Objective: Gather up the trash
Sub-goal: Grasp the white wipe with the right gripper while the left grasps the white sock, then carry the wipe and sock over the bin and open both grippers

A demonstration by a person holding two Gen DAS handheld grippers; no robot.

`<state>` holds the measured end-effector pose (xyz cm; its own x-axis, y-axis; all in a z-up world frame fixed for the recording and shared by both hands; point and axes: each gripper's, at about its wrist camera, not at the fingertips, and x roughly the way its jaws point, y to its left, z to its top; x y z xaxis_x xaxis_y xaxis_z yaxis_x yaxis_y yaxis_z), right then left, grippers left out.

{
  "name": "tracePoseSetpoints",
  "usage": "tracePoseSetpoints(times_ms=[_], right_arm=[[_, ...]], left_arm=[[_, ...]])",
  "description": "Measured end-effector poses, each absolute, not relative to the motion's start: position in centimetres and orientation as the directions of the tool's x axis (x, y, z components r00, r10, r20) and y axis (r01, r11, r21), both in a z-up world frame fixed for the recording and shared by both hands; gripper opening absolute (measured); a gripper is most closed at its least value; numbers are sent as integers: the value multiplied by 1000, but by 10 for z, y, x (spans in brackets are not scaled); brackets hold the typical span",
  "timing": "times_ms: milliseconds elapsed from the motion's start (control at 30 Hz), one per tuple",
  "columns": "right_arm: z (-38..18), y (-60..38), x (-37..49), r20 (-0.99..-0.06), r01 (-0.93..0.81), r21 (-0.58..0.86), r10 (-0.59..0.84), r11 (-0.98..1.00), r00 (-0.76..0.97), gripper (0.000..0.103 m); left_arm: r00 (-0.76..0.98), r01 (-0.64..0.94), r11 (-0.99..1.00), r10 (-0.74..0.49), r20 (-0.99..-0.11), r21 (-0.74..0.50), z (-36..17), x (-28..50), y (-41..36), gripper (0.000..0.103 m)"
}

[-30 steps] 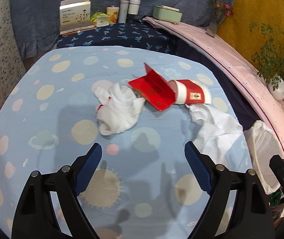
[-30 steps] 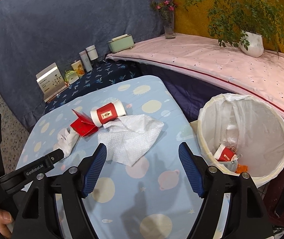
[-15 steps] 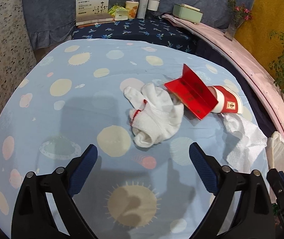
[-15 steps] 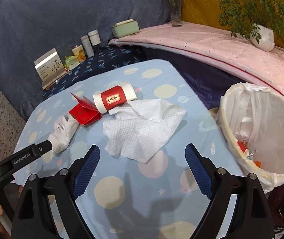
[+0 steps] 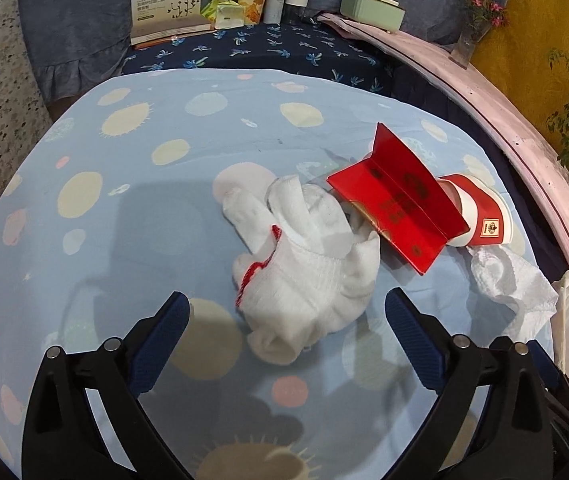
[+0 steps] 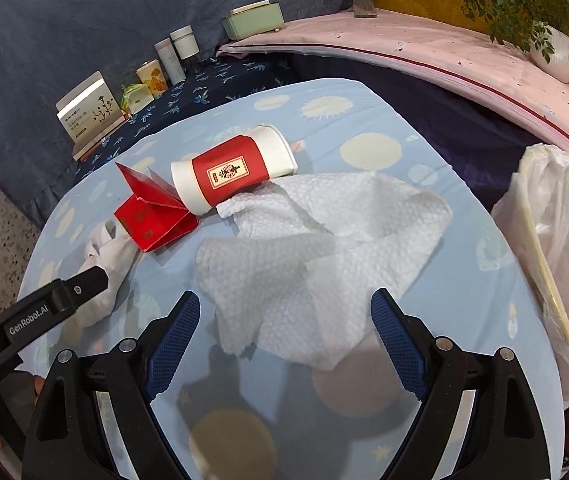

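You see a knitted cotton glove point(image 5: 308, 264), a glossy red card folder point(image 5: 398, 210), an embossed paper towel point(image 6: 324, 264), and matt printed tablecloth point(image 5: 124, 240) beneath.

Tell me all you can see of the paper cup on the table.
The cup is white paper with a red sleeve bearing a small label. It lies on its side on the dotted tablecloth. Its base meets the folded red card, and its side rests on the edge of the crumpled paper towel. No gripper touches it.
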<state>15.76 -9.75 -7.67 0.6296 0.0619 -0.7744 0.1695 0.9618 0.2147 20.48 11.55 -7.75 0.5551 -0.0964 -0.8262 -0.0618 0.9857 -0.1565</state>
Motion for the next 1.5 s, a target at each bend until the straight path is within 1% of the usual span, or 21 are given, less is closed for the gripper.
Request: tracePoseSetpoints(times_ms=[233, 300, 333, 367, 400, 467, 500, 533, 567, 667, 733, 1033, 1500], right_arm=[[-79, -103, 176, -768, 191, 222, 50, 956, 639, 84], [-79, -104, 178, -765, 196, 224, 48, 955, 642, 78], [-79, -105, 178, -765, 196, 227, 50, 954, 642, 70], [-80, -105, 178, -768, 196, 227, 52, 954, 639, 62], [-81, -106, 177, -771, 197, 225, 50, 954, 635, 58], [-83, -108, 173, -775, 203, 220, 45, 954, 631, 37], [-83, -110, 171, -775, 204, 222, 46, 953, 630, 30], [-83, -112, 169, -777, 203, 232, 55, 952, 628, 14], [-83, -113, 166, -779, 202, 239, 63, 950, 624, 8], [-78, -117, 155, -769, 201, 242, 62, 949, 636, 5], [-71, -118, 146, -757, 192, 239, 59, 952, 650, 5], [-35, -129, 107, -700, 186, 262, 54, 947, 712, 4], [18, -167, 53, -598, 193, 296, 23, 936, 801, 4]], left_arm=[[542, -50, 986, -109, -833, -161, -86, 218, 111, 93], [543, -44, 986, -110, -832, -159, -86, 219, 109, 88], [543, -36, 986, -116, -832, -160, -87, 218, 108, 80], [544, -29, 988, -114, -831, -154, -86, 217, 107, 74], [548, -24, 989, -111, -829, -149, -86, 217, 107, 70], [545, -1, 988, -130, -828, -156, -84, 214, 105, 51], [542, 3, 987, -136, -830, -160, -84, 213, 104, 48], [541, 9, 986, -143, -829, -164, -83, 212, 104, 37], [543, 16, 986, -147, -827, -164, -81, 209, 102, 28], [549, 28, 986, -152, -822, -164, -76, 201, 99, 20], [552, 33, 984, -162, -818, -172, -72, 194, 97, 19], [575, 88, 978, -205, -792, -189, -49, 153, 72, 18], [617, 220, 963, -262, -742, -157, -6, 105, 10, 18]])
